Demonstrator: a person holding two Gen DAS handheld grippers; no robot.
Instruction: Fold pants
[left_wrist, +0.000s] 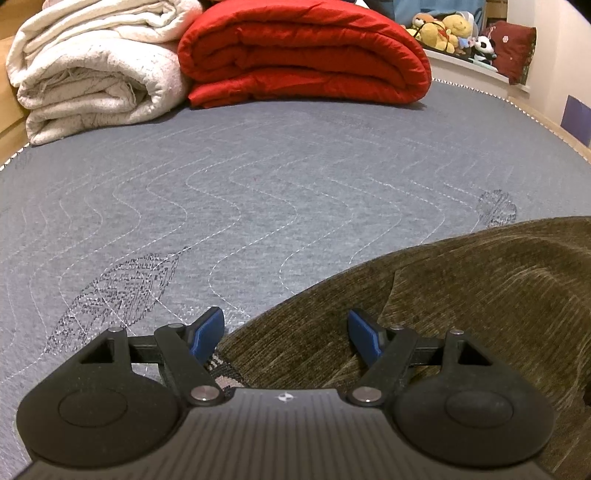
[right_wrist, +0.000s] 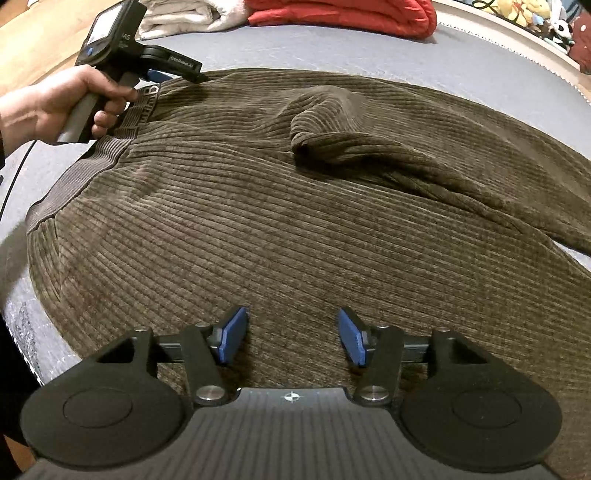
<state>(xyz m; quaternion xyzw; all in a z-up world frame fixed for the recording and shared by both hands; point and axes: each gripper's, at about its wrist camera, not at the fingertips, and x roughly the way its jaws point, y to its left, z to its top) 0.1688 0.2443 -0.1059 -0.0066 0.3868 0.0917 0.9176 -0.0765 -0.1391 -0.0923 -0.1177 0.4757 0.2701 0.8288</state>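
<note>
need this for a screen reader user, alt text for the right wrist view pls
Brown corduroy pants lie spread on a grey quilted mattress, one part bunched near the middle. The right gripper hangs open over them; the left gripper, in a hand, is at the waistband.

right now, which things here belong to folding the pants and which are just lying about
Part of the job:
- brown corduroy pants, spread on the bed
- left gripper, open at the waistband
- right gripper, open over the pants

Just lying about:
- red quilt
- white blanket
- stuffed toys
- dark red cushion
</note>
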